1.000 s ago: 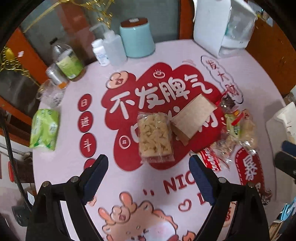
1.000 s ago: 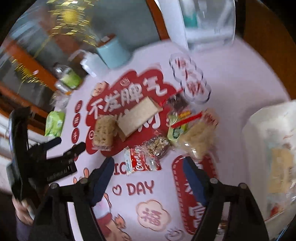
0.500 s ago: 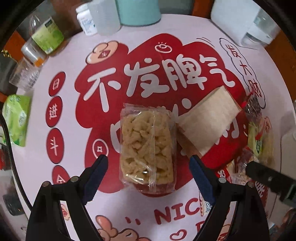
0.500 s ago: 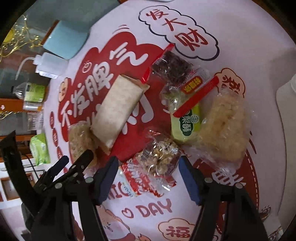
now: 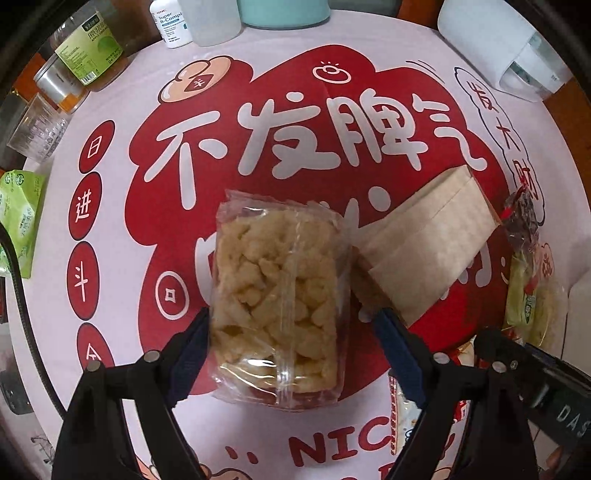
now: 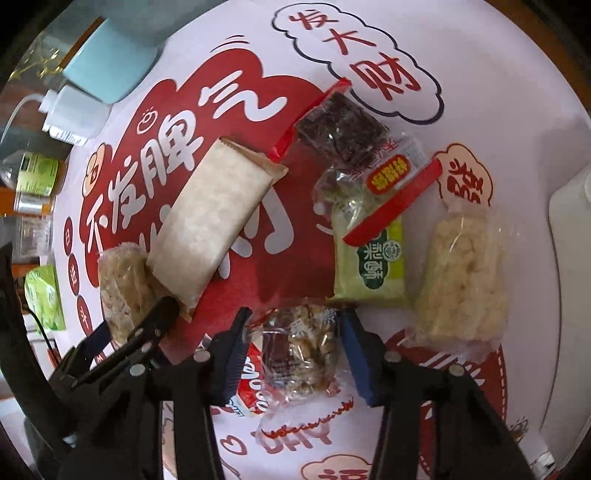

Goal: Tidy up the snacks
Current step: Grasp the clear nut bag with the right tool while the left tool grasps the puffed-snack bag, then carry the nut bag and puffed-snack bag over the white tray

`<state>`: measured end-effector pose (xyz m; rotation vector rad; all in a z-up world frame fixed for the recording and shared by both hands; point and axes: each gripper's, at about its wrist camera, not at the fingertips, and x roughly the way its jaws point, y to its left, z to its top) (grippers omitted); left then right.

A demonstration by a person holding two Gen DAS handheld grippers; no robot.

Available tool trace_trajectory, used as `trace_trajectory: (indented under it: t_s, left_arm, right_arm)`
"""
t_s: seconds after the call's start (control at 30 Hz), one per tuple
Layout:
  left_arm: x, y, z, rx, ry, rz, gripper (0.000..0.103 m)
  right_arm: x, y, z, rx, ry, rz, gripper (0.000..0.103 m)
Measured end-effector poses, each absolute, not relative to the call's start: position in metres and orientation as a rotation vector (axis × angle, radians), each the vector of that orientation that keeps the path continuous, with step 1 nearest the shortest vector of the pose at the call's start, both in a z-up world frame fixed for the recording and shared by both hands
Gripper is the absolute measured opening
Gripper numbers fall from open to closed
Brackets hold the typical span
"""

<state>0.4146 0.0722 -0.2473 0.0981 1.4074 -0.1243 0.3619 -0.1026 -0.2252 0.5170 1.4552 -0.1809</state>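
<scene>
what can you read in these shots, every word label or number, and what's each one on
"不发脾气": tablecloth, big white characters.
"发大财": cloud outline on the tablecloth.
"NIC": tablecloth, near edge, cut off.
"Super B-Compl": white pill bottle, cut off.
"DAS": right tongs body, cut off.
Green tea bottle label, green snack pack logo: too small or blurred.
</scene>
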Motion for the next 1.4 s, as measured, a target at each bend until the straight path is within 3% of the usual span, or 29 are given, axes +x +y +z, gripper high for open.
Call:
trace_trajectory:
  t_s: [0.07, 0.1, 0.33, 0.9, 1.07, 1.4]
  left_arm:
    - [0.413, 0.070, -0.246, 0.103, 1.406, -0.112, 0.061]
    - [0.410, 0.070, -0.246, 0.109, 1.402, -0.108, 0.060]
    - [0.385, 0.081, -0.240, 0.090, 1.394, -0.097, 0.059]
    - [0.220, 0.079, -0.125, 0.183, 1.216, -0.280, 0.059]
    - [0.182, 0.042, -0.094, 0.180, 1.169, -0.358, 0.059]
    - [0.131, -0.117, -0.057, 0.252, 1.059, -0.455, 0.059]
  right_arm:
    - [0.360, -0.101, -0.223, 0.501, 1.450, -0.164, 0.046]
    - [0.358, -0.101, -0.222, 0.498, 1.445, -0.154, 0.045]
    - [0.329, -0.107, -0.219, 0.497, 1.420, -0.091, 0.045]
    - [0.158, -0.110, -0.141, 0.270, 1.218, 0.088, 0.045]
    - [0.114, -0.142, -0.114, 0.285, 1.125, 0.080, 0.045]
    - [0.066, -0.248, -0.077, 0.253, 0.977, -0.017, 0.045]
